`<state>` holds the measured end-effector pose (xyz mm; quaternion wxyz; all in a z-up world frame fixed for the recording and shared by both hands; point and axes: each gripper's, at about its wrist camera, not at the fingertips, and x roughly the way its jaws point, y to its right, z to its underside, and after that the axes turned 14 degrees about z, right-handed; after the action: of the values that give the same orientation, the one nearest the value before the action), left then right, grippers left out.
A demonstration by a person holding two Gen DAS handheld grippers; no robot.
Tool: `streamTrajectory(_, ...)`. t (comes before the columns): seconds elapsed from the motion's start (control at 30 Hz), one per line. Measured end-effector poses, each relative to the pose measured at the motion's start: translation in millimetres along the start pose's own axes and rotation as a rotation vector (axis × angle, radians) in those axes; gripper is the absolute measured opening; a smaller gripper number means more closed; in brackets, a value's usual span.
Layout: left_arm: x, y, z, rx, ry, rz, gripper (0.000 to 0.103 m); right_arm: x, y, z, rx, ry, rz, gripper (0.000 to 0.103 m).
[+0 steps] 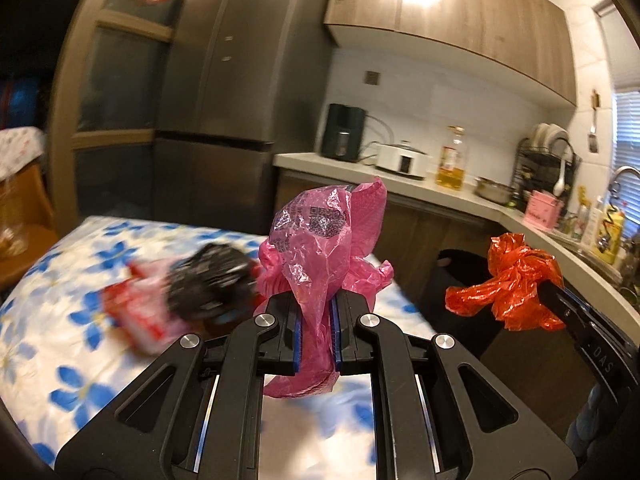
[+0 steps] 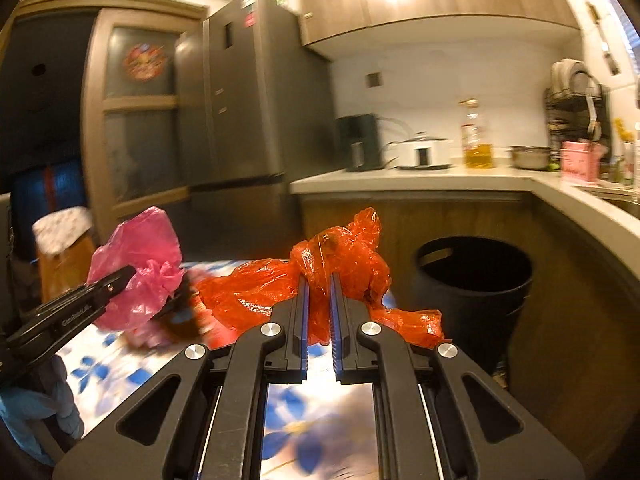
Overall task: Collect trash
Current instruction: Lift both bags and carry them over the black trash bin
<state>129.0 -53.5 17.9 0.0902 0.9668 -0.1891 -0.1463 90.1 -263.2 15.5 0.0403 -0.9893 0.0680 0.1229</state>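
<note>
Crumpled pink bag (image 1: pixel 320 248) clamped in left gripper (image 1: pixel 317 320), bulging toward 12 o'clock. Knotted orange bag (image 2: pixel 340 272) pinched in right gripper (image 2: pixel 319 312); bin (image 2: pixel 476 276) at 2 o'clock.

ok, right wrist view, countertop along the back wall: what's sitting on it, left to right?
Black appliance → white cooker → oil bottle → steel pot → pink box. The dish rack above and behind the pot and box overlaps them, so I've left it out.

Grey fridge (image 1: pixel 224 80) beside wood wall cabinets (image 1: pixel 452 20); white tiled wall (image 1: pixel 420 92); pale countertop (image 2: pixel 400 178)
</note>
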Motion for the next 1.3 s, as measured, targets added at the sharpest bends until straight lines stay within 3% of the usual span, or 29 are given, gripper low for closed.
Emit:
streamTrajectory(0.23,61.7,52.9,-16.6,0.059,0.008,0.104,0.010,23.8,53.5,-19.0,0.072,0.054,0.140,0.010)
streamTrajectory(0.57,139.2,112.4,-30.6,0.109,0.009,0.216,0.010,62.9,104.1,-35.5,0.166,0.074,0.255,0.010)
streamTrajectory(0.8,182.3,135.3,-32.5,0.134,-0.016,0.247,0.010,83.5,120.9,-46.1,0.168,0.091,0.287,0.010)
streamTrajectory(1.3,241.0,146.5,-23.9,0.111,-0.057,0.266,0.010,127.6,139.1,-52.6,0.167,0.073,0.304,0.010)
